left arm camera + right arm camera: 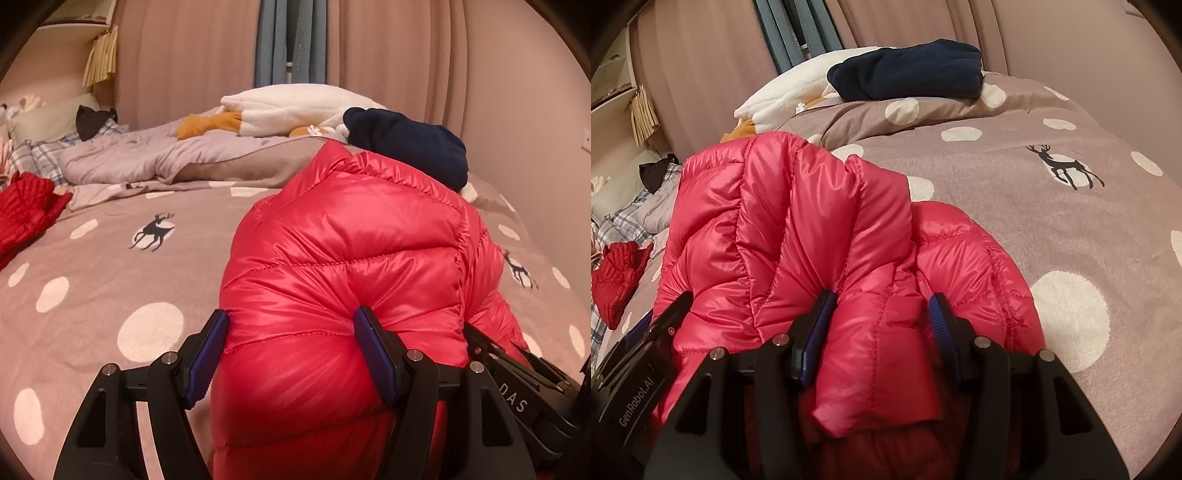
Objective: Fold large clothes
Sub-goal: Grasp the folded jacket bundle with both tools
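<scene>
A shiny red puffer jacket (pixel 351 251) lies bunched on the bed, and it also fills the right wrist view (pixel 798 229). My left gripper (pixel 291 332) is shut on a thick puffy fold of the jacket, its blue pads pressed into both sides. My right gripper (pixel 882 314) is shut on another thick fold of the same jacket. The right gripper's black body (pixel 517 373) shows beside the jacket in the left wrist view. The left gripper's body (pixel 642 369) shows at the lower left of the right wrist view.
The bed cover (pixel 110 280) is taupe with white dots and deer. A folded navy garment (pixel 410 144) and a white plush toy (pixel 288 103) lie at the far side. A red knit garment (pixel 26 214) lies at the left. Curtains hang behind.
</scene>
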A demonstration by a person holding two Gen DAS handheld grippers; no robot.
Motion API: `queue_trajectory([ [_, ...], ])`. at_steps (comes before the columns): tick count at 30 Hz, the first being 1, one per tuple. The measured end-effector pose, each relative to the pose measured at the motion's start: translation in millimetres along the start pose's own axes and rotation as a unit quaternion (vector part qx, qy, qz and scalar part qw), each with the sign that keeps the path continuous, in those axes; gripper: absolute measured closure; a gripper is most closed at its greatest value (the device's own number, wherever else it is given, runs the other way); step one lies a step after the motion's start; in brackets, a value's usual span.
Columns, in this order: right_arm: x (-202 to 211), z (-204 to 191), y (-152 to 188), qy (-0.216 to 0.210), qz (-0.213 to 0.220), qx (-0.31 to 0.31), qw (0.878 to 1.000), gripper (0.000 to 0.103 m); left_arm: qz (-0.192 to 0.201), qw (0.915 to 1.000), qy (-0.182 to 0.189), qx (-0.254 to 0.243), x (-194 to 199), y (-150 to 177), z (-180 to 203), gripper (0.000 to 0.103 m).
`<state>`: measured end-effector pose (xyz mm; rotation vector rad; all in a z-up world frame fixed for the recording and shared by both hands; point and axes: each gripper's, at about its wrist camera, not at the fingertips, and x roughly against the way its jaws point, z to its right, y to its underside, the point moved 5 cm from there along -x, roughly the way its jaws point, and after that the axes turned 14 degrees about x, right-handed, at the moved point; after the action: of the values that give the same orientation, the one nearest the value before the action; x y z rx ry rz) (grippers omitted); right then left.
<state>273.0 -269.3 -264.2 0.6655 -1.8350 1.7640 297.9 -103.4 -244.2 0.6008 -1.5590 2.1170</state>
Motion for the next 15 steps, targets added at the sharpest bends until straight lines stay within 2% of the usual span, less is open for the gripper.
queue_trajectory([
  [15, 0.6, -0.5, -0.8, 0.007, -0.005, 0.008, 1.0, 0.052, -0.001, 1.0, -0.005, -0.006, -0.5, 0.0, 0.8, 0.034],
])
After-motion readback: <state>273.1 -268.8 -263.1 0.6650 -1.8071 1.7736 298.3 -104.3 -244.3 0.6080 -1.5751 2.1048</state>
